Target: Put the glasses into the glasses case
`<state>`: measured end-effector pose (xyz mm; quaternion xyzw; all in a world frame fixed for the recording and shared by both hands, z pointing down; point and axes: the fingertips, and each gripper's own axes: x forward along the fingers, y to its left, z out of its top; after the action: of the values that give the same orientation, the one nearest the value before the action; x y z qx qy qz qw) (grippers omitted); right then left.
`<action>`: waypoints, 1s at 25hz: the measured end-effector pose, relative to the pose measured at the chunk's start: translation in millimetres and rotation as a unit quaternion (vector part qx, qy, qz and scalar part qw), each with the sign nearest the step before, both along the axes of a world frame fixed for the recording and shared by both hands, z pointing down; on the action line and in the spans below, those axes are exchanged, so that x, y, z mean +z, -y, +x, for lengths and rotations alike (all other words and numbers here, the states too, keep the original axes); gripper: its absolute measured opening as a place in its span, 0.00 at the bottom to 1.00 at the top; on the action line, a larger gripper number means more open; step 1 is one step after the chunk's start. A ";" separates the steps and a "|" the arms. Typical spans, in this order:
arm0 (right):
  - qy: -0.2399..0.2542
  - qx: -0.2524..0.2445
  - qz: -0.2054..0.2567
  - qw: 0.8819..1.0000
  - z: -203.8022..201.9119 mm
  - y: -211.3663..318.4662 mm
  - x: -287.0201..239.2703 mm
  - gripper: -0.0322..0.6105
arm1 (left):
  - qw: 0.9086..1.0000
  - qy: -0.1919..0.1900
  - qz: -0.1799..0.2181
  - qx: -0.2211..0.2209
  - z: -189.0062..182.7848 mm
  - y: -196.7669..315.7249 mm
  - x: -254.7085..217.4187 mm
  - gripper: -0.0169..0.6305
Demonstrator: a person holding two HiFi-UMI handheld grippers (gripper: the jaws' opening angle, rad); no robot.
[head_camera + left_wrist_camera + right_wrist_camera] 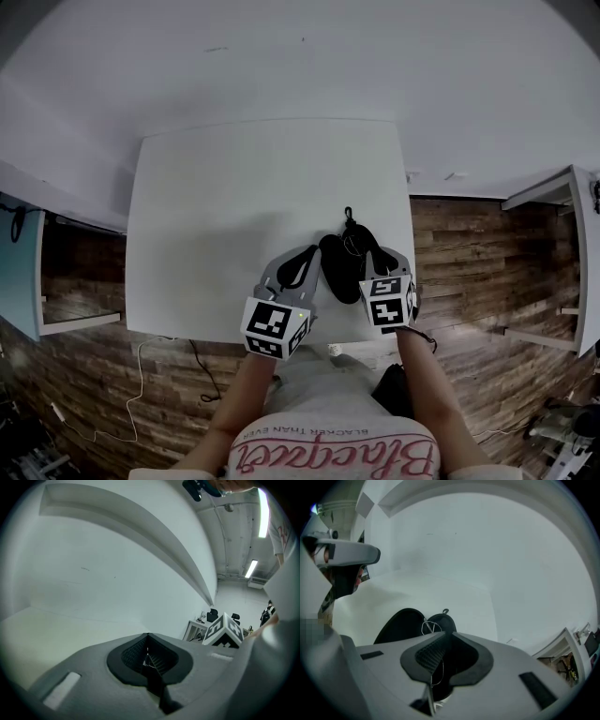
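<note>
The black glasses case [339, 267] lies open near the front right of the white table [234, 187]. In the right gripper view its two dark halves [401, 625] sit just beyond my jaws. The thin wire glasses [427, 627] stand over the case, and their frame runs down between the pads of my right gripper [440, 660], which is shut on them. In the head view the right gripper [380, 255] is at the case's right side and the left gripper [302, 261] at its left. The left gripper [147, 656] has its pads together, tilted up at the wall; a tiny glint shows between them.
The table's front edge runs just under both grippers, and its right edge [410, 234] is close to the case. White desks stand at the far left [19, 272] and far right [562, 197]. A cable [197, 366] lies on the wood floor.
</note>
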<state>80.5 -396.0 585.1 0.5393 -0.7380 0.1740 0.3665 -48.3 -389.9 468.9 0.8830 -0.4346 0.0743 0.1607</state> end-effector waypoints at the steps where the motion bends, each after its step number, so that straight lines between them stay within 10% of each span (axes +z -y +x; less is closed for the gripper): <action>1: 0.008 0.006 0.008 1.000 1.1 -0.5 -6.2 0.10 | 1.000 -0.003 0.000 0.001 -1.1 0.1 -0.4 0.03; 13: 0.168 0.010 0.113 0.979 0.6 -23.2 -109.5 0.14 | 0.999 0.002 0.029 0.015 15.9 -14.0 -18.6 0.04; 25: 0.194 -0.071 0.207 0.956 -9.9 -49.4 -192.8 0.06 | 0.996 0.007 0.092 0.016 39.6 -24.8 -70.2 0.04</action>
<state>70.6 -346.6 392.3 0.5049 -0.8514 0.0922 0.1077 -8.8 -365.1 398.7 0.9004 -0.4266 0.0424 0.0744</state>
